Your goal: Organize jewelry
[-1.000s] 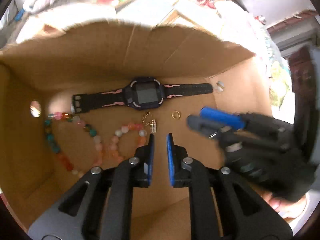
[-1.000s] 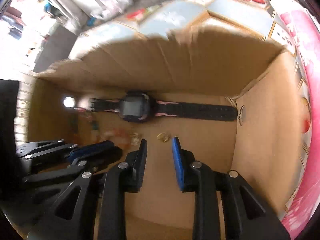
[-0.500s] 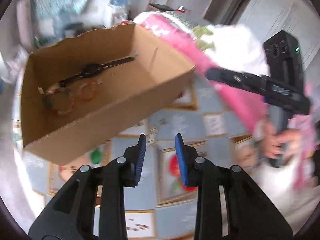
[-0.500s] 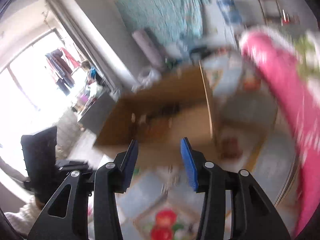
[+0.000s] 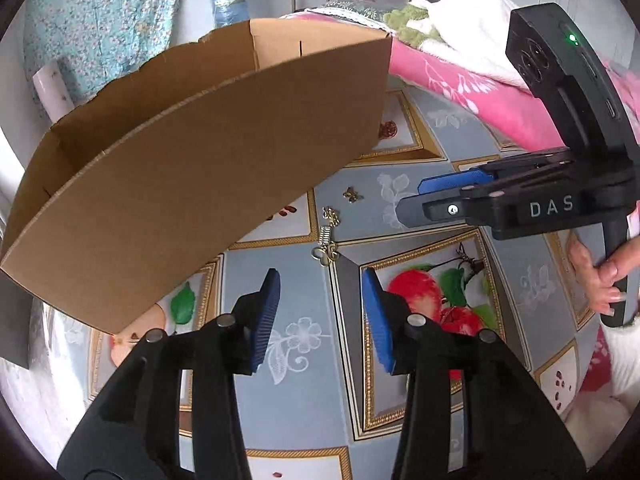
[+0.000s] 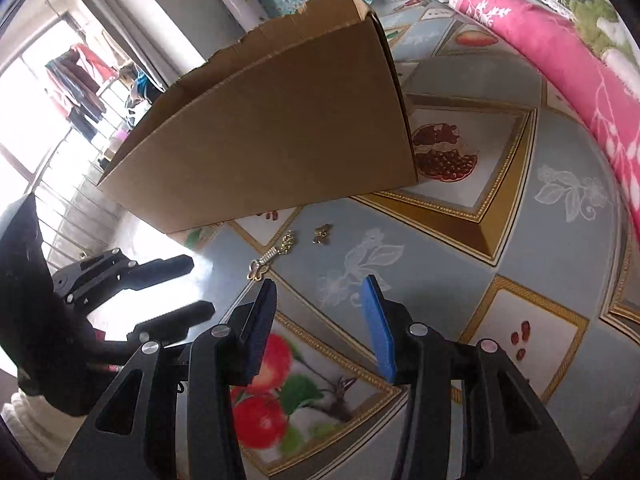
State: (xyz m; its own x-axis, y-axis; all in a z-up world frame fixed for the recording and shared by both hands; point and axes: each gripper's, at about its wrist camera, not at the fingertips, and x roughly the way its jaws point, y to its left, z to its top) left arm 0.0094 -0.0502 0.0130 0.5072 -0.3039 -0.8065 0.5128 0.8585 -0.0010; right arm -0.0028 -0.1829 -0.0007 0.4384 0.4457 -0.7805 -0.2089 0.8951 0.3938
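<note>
Two gold pieces lie on the fruit-patterned cloth in front of the cardboard box (image 5: 200, 184) (image 6: 272, 132). One is a chain pendant (image 5: 326, 240) (image 6: 272, 258), the other a small butterfly piece (image 5: 352, 195) (image 6: 322, 235). My left gripper (image 5: 319, 276) (image 6: 200, 288) hovers just short of the pendant; its jaws are opening and hold nothing. To the right, my right gripper (image 6: 320, 282) (image 5: 410, 200) stands open and empty near both pieces. The near wall of the box hides what is inside it.
A rolled pink blanket (image 5: 460, 88) (image 6: 560, 68) runs along the far right edge of the cloth. A person's hand (image 5: 600, 280) grips the right gripper's handle. A window with railings (image 6: 48, 128) is at the left.
Both grippers have come out of the box, where a watch and bead bracelets lay, and swung down over the cloth in front of it. Both sets of jaws have widened.
</note>
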